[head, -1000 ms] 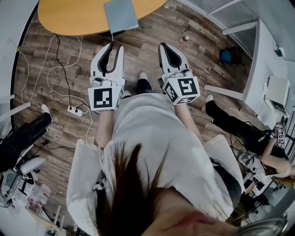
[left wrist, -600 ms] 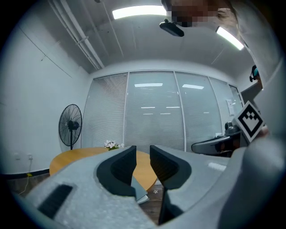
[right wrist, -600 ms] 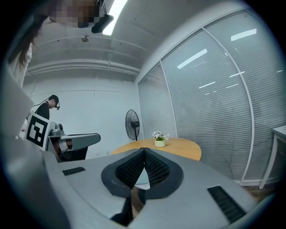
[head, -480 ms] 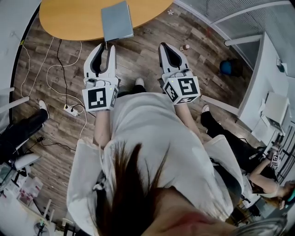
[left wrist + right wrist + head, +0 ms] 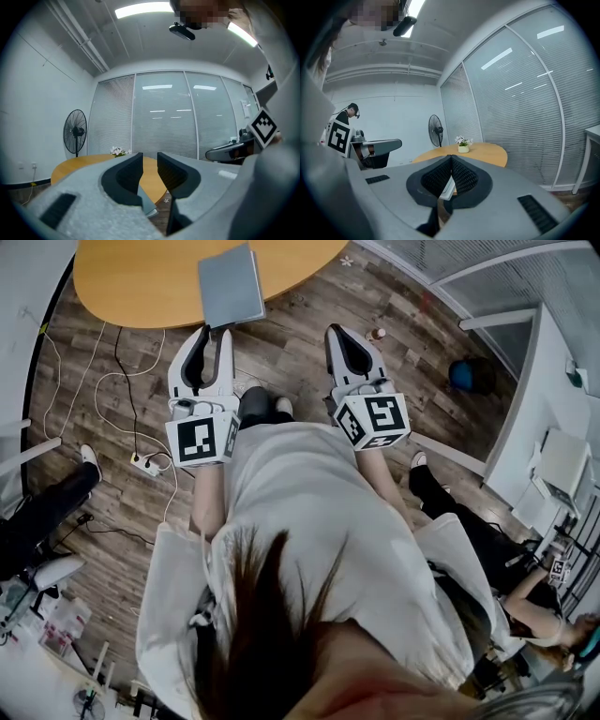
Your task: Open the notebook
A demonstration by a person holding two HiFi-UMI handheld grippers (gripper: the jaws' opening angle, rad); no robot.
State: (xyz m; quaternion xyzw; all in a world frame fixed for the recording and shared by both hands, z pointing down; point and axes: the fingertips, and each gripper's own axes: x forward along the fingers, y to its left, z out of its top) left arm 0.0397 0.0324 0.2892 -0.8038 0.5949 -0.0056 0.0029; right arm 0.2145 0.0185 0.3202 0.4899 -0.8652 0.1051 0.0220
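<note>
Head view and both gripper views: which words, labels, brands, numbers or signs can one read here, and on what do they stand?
None can be read.
Left marker cube and right marker cube: black-and-white square patterns only, no letters.
Notebook: plain grey cover, no print visible.

Both arms forward: left tool [image 5: 214,336] jaws apart, right tool [image 5: 337,332] jaws together.
</note>
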